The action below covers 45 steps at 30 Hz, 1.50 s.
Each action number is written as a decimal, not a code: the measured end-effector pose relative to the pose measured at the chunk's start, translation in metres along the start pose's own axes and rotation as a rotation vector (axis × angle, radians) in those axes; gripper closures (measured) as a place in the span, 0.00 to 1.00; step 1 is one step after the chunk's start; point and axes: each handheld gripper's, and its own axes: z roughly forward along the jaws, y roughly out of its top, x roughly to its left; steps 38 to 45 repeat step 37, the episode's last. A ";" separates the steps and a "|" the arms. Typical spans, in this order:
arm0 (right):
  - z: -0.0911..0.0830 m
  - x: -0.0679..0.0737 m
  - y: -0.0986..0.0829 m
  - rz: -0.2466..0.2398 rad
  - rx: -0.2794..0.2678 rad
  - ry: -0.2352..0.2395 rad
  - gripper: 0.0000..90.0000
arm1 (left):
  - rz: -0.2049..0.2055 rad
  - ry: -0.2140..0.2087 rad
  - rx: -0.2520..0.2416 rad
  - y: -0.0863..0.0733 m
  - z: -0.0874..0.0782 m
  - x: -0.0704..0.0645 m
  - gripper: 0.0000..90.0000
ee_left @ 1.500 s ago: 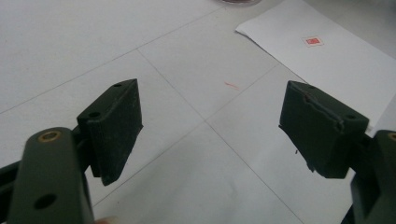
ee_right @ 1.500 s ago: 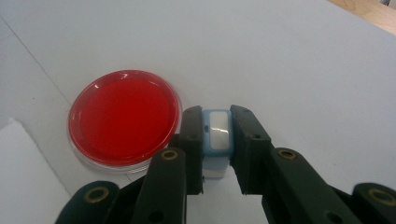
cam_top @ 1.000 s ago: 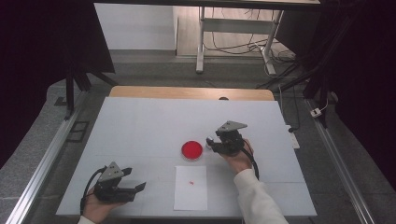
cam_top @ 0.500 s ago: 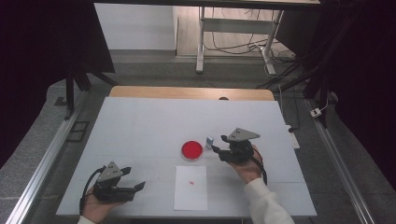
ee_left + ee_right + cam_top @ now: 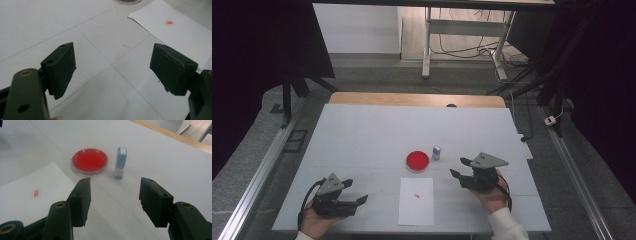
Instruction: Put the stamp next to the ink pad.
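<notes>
A round red dish (image 5: 417,161) (image 5: 90,160) sits at mid-table. Just to its right a small blue and white stamp (image 5: 436,152) (image 5: 120,162) stands upright, untouched. In front of the dish lies a white paper sheet (image 5: 416,207) (image 5: 175,35) (image 5: 22,192) that bears a small red stamped mark (image 5: 417,195) (image 5: 169,22) (image 5: 36,193). My right gripper (image 5: 458,167) (image 5: 115,192) is open and empty, a short way in front of the stamp and aimed at it. At the near left, left of the sheet, my left gripper (image 5: 355,191) (image 5: 112,67) hovers open and empty.
The white table top (image 5: 362,135) has a wooden strip (image 5: 412,99) along its far edge. Metal rails (image 5: 257,180) run down both sides. A small white object (image 5: 526,149) with a cable lies at the right edge.
My right gripper has drawn back from the dish toward the near right. The stamp, hidden behind it a second ago, now stands free. The left gripper has barely moved.
</notes>
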 end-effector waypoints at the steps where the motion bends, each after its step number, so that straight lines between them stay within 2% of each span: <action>1: -0.003 0.000 -0.004 0.003 -0.003 0.002 0.48 | 0.001 -0.001 0.001 0.000 0.000 0.000 0.23; 5: -0.017 0.000 -0.020 -0.006 0.018 -0.009 0.48 | 0.003 -0.001 0.002 0.000 0.001 0.000 0.23; 6: -0.020 0.000 -0.024 -0.001 0.014 0.003 0.48 | 0.004 -0.002 0.003 0.000 0.001 0.000 0.23; 10: -0.033 -0.003 -0.035 0.008 0.016 0.002 0.48 | 0.004 -0.002 0.002 0.000 0.001 0.000 0.23; 18: -0.048 -0.010 -0.056 0.020 0.017 0.007 0.48 | 0.007 0.001 -0.001 0.000 0.001 0.000 0.23; 25: -0.052 -0.014 -0.058 0.029 0.007 0.007 0.48 | 0.005 0.001 -0.004 0.000 0.000 0.000 0.23; 31: -0.051 -0.012 -0.059 0.006 0.033 0.003 0.48 | 0.004 0.004 -0.005 0.000 0.000 0.001 0.23; 45: -0.051 -0.013 -0.059 0.005 0.024 0.008 0.48 | 0.006 0.003 -0.004 0.000 0.001 0.001 0.23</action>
